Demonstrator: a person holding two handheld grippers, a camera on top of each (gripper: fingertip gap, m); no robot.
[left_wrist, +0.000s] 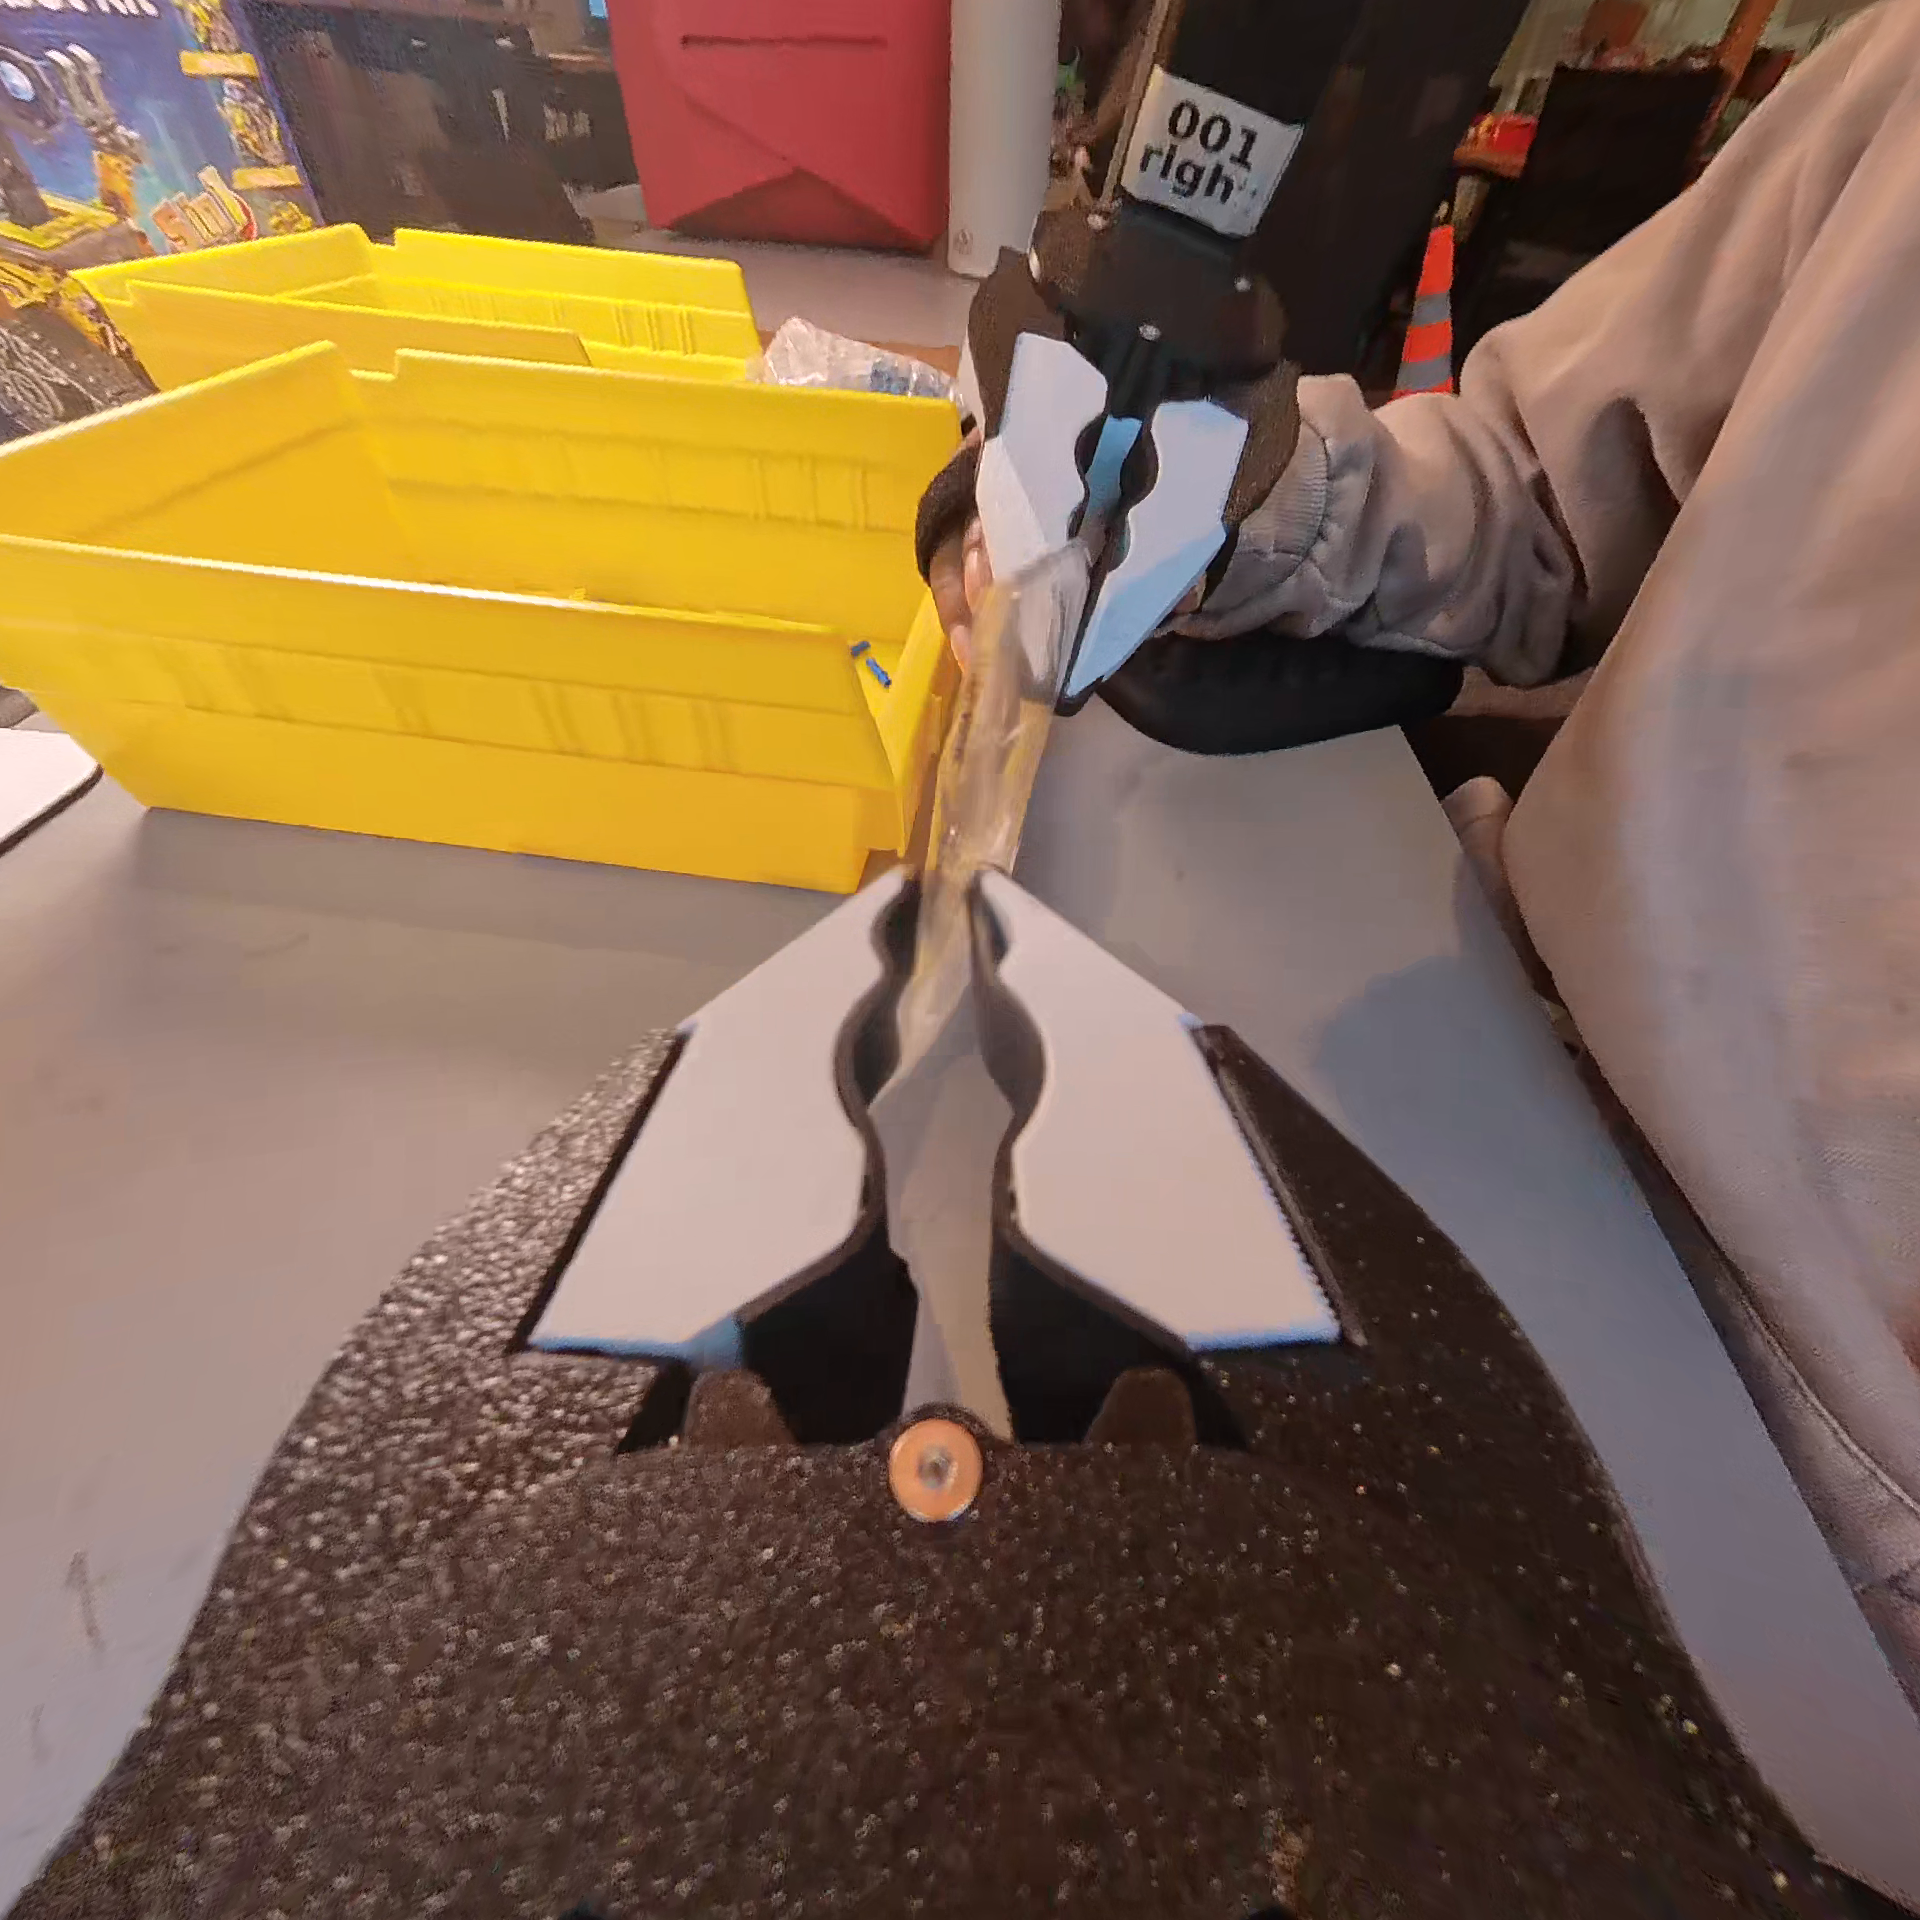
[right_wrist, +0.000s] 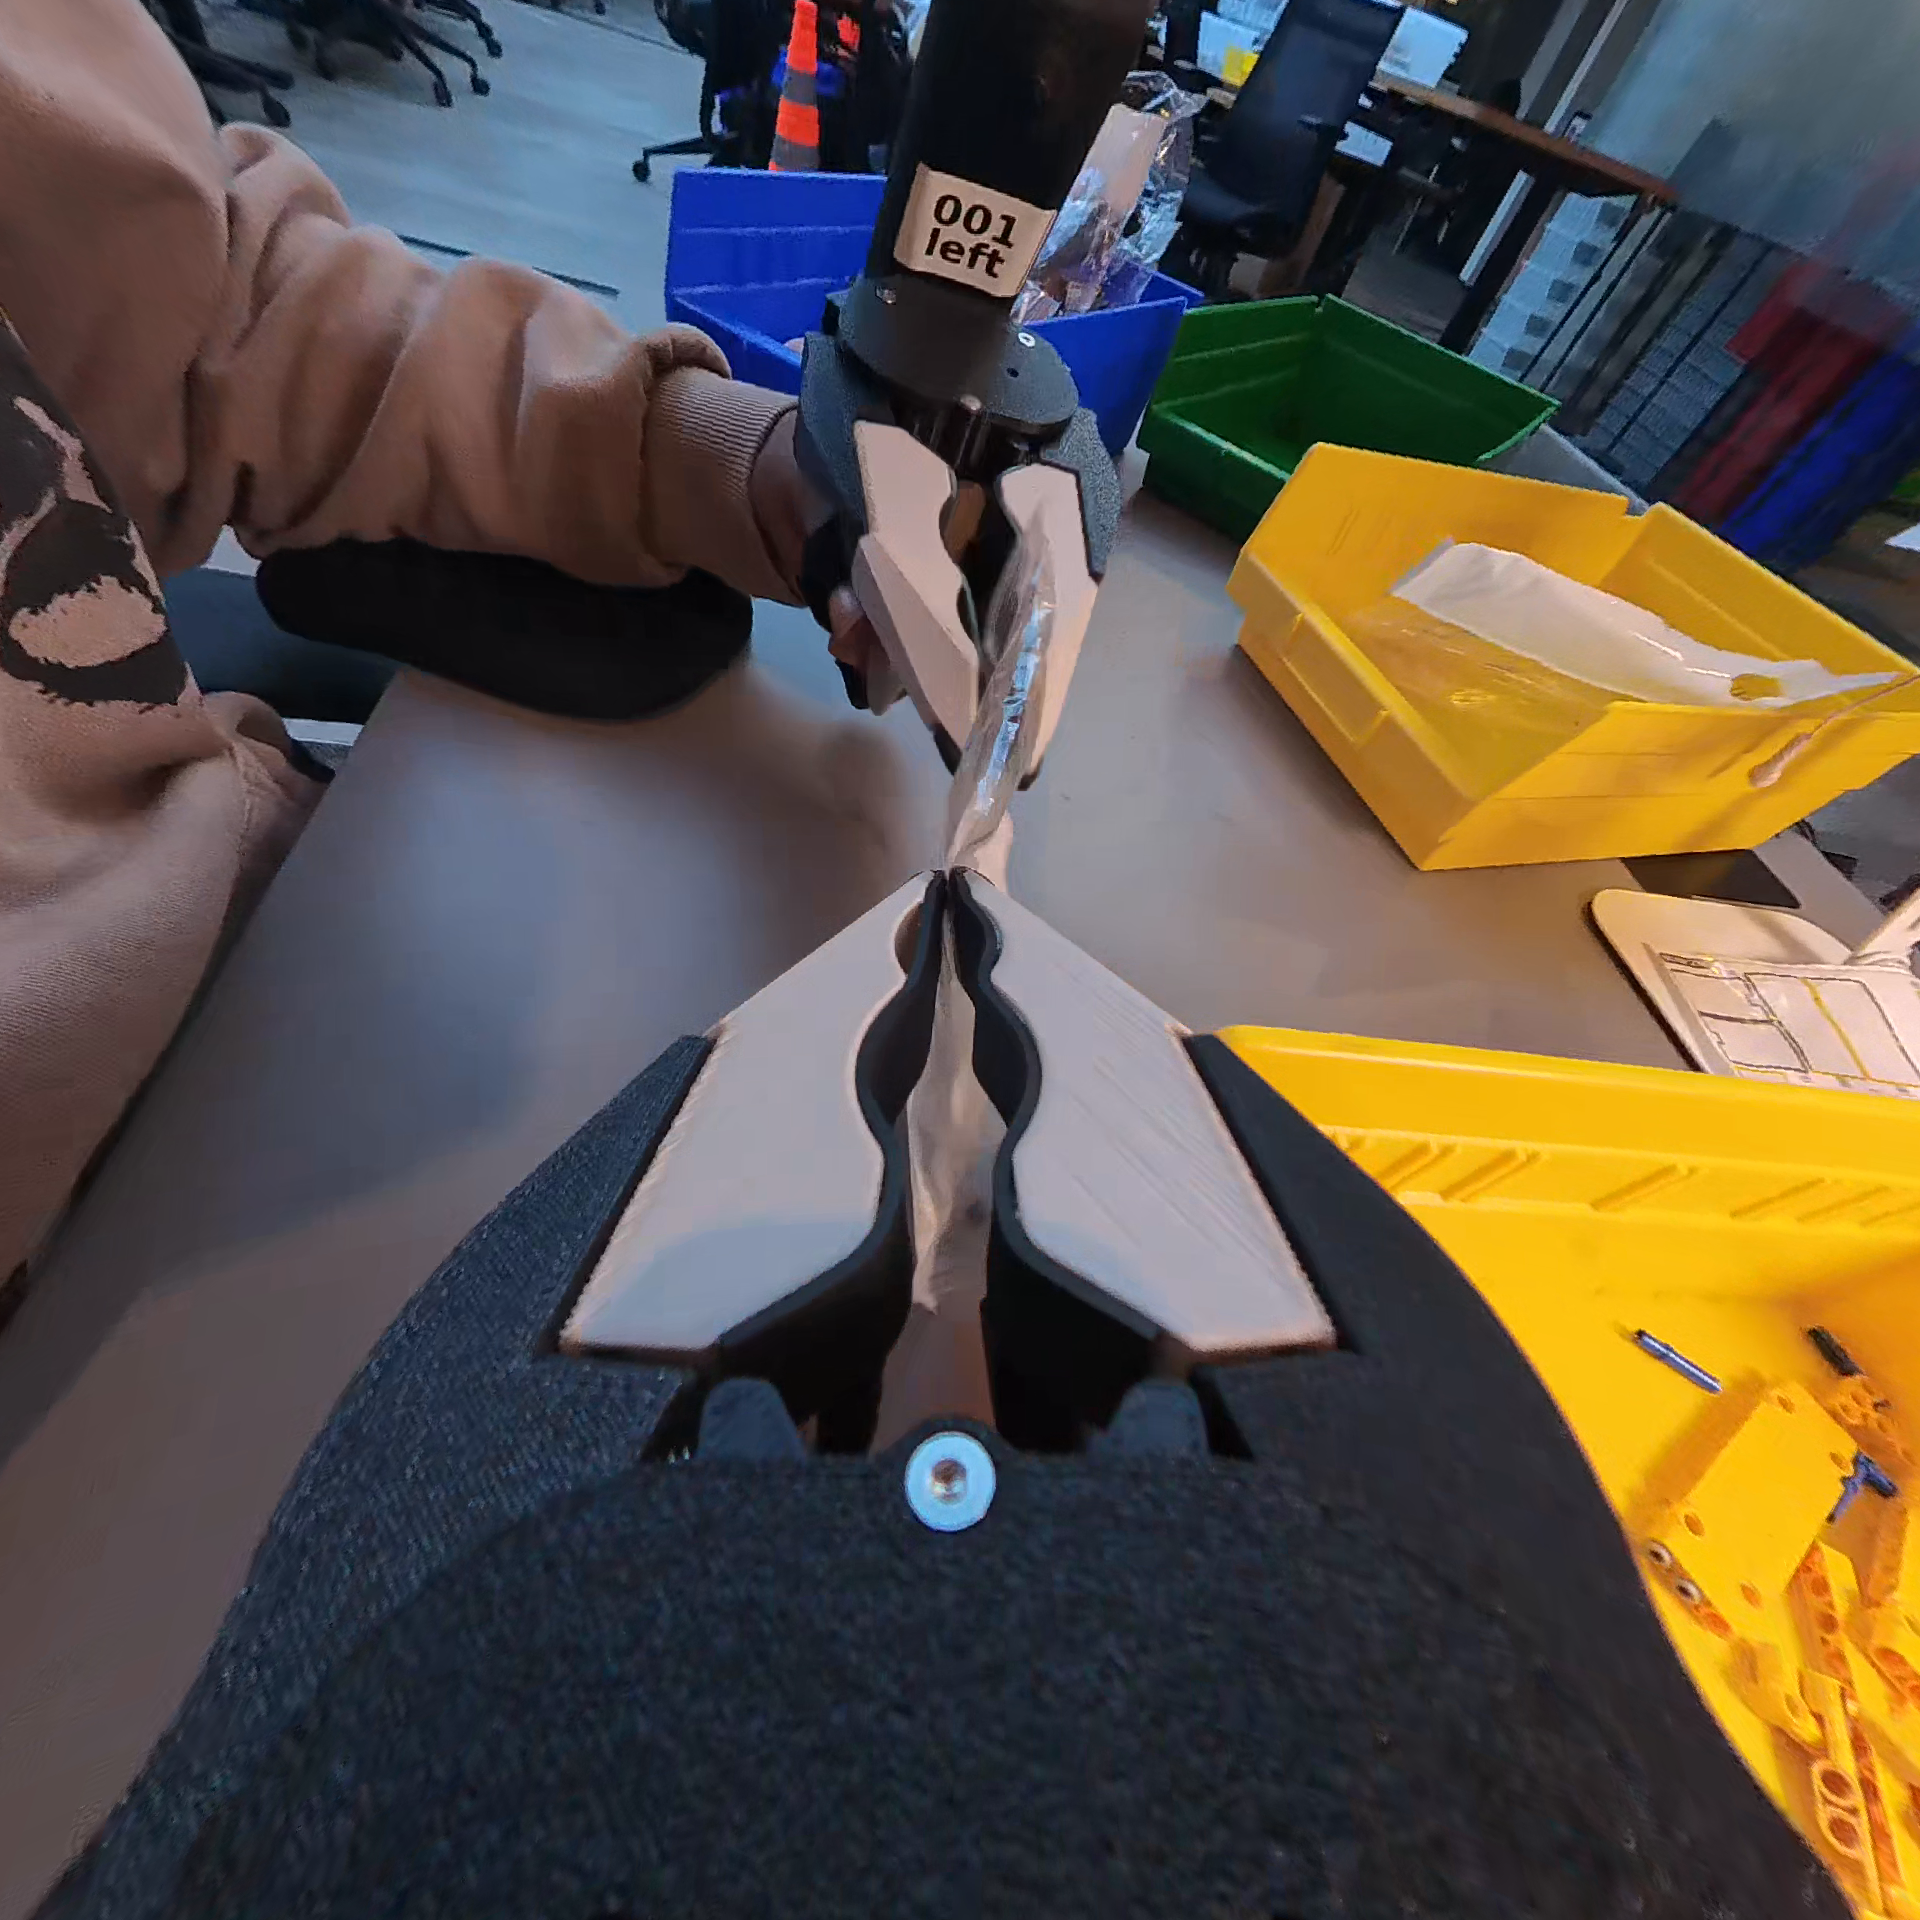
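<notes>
Gripping clear plastic bag (left_wrist: 982, 727), both tongs

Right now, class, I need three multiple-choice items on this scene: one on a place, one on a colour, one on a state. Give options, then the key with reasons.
1. Where is the clear plastic bag?
A. In the green bin
B. Stretched between the two grippers
C. Flat on the table

2. What colour is the bin beside the blue bin?
A. Green
B. Red
C. White

3. How are the fingers of the right gripper?
A. Wide open
B. Out of view
C. Shut on the bag

Key: B, the bag runs from the left gripper to the right one, above the table; A, its walls are green; C, the fingertips meet with plastic pinched between them.
</notes>
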